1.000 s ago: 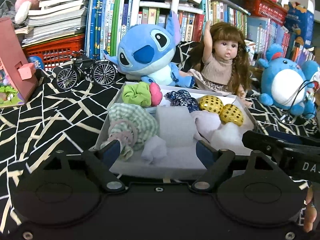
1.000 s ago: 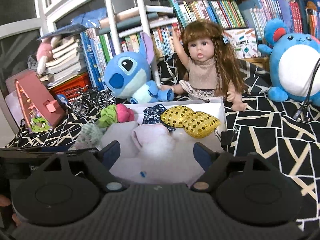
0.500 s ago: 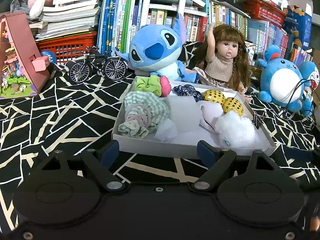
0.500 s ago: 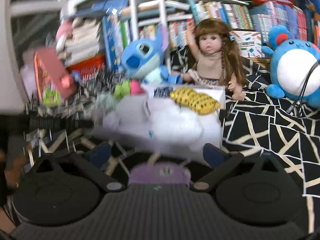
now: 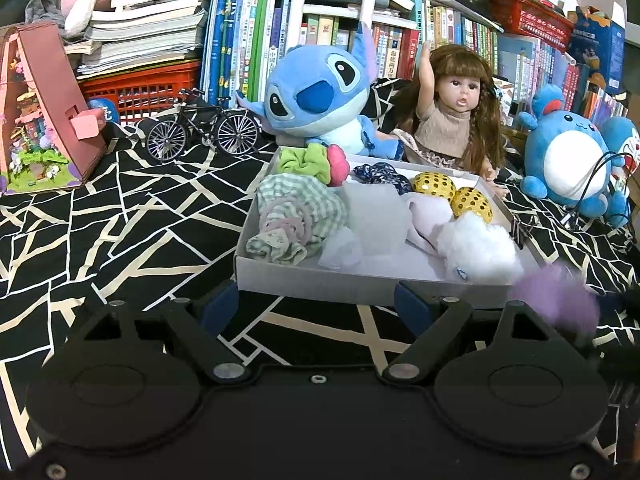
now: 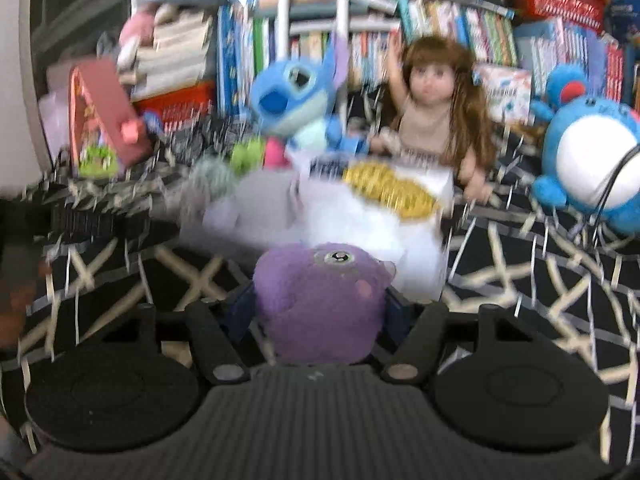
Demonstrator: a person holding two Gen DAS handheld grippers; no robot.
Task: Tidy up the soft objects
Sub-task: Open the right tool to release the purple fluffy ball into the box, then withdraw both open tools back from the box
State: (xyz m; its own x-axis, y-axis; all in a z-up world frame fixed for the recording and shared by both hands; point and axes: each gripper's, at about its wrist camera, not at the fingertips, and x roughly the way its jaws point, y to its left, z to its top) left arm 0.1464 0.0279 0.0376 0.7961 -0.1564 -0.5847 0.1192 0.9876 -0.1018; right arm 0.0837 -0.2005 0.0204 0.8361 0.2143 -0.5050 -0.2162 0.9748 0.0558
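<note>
Purple plush toy [image 6: 324, 304] sits between the right gripper [image 6: 320, 308] jaws, which have just been closing and now press its flanks: grasped. Toy rounded, no clear long axis; face points away from the jaws. White box [image 5: 320, 284] of soft things lies just ahead of the jaws, slightly left. Left gripper [image 5: 316, 304] jaws spread and empty, facing the box's near wall. Right hand nearer; judged next: carry forward.

I'm seeing a purple plush [image 6: 320, 300], a white box [image 5: 320, 282] showing green-checked cloth [image 5: 304, 204] and gold spotted balls [image 5: 434, 186], all lying over black, cream-lined fabric [image 5: 120, 220].
</note>
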